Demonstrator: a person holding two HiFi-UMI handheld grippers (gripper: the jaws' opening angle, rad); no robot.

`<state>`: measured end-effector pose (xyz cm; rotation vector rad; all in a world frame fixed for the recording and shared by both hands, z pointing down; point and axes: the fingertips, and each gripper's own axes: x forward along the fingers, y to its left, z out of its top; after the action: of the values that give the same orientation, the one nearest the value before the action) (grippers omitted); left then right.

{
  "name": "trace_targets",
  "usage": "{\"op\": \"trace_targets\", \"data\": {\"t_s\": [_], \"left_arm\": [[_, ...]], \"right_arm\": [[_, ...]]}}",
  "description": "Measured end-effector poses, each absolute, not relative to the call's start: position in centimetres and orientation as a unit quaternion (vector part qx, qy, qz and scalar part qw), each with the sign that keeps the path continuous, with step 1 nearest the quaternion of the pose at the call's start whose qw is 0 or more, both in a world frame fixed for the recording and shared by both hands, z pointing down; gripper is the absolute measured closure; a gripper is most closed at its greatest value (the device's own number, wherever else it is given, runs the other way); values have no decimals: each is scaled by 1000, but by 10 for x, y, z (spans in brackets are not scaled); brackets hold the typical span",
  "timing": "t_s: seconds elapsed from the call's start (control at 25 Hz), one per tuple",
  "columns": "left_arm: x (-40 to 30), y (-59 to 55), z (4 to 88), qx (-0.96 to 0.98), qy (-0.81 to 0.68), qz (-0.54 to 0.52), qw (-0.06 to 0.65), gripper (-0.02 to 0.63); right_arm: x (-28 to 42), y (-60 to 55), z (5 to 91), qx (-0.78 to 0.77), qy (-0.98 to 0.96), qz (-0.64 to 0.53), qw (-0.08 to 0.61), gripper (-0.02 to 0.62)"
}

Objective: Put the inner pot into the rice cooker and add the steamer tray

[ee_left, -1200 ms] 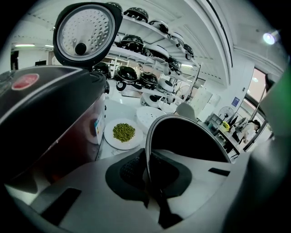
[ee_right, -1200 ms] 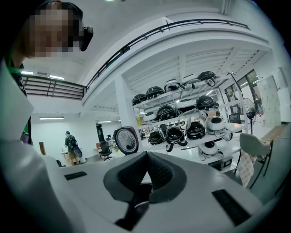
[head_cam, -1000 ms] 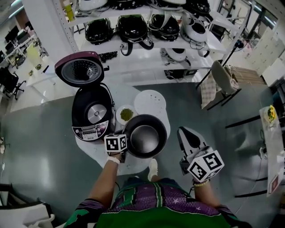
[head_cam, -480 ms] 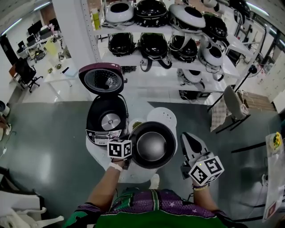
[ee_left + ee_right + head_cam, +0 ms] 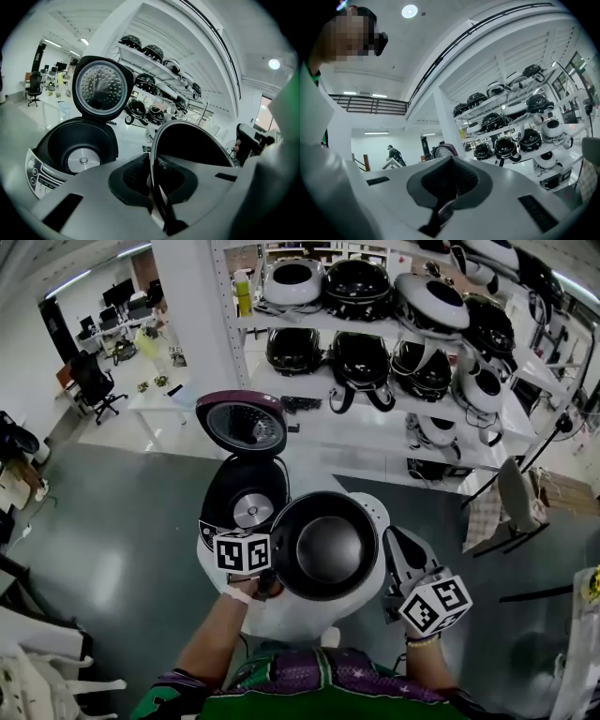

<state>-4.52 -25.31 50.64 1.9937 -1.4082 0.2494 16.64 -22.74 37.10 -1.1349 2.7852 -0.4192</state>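
Left gripper (image 5: 153, 178): jaws narrow, clamped on the thin rim of the inner pot (image 5: 326, 545). The rim runs straight between the two dark pads in the left gripper view. The grip is on the pot's near-left edge.

Inner pot: dark, round, opening facing up toward the head camera. It is carried just right of the rice cooker (image 5: 221, 502), and its left edge overlaps the cooker's right rim in the head view. It is not in the cavity.

Rice cooker: stands on the left of the round white table (image 5: 281, 620). Its maroon lid (image 5: 244, 425) is raised on the far side. The cavity shows only the silver heating plate.

Steamer tray (image 5: 377, 509): white, on the table at the far right. It is mostly hidden behind the pot and only an edge shows.

Right gripper (image 5: 449, 187): jaws closed together with nothing between the pads. It is held to the right of the pot, apart from it.

Far side: white shelving (image 5: 375, 427) stocked with further cookers.
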Motion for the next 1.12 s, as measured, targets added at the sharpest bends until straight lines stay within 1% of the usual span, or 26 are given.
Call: {"op": "trace_targets", "data": {"t_s": [0.24, 0.48, 1.12], "left_arm": [[-72, -268, 481, 750, -564, 77, 336, 567], [-109, -277, 470, 749, -560, 48, 351, 567], [-279, -320, 456, 735, -585, 29, 342, 566]], "right_arm": [[159, -253, 373, -351, 923, -148, 52, 589], [129, -259, 376, -353, 922, -152, 40, 589], [26, -236, 366, -394, 910, -131, 21, 589]]}}
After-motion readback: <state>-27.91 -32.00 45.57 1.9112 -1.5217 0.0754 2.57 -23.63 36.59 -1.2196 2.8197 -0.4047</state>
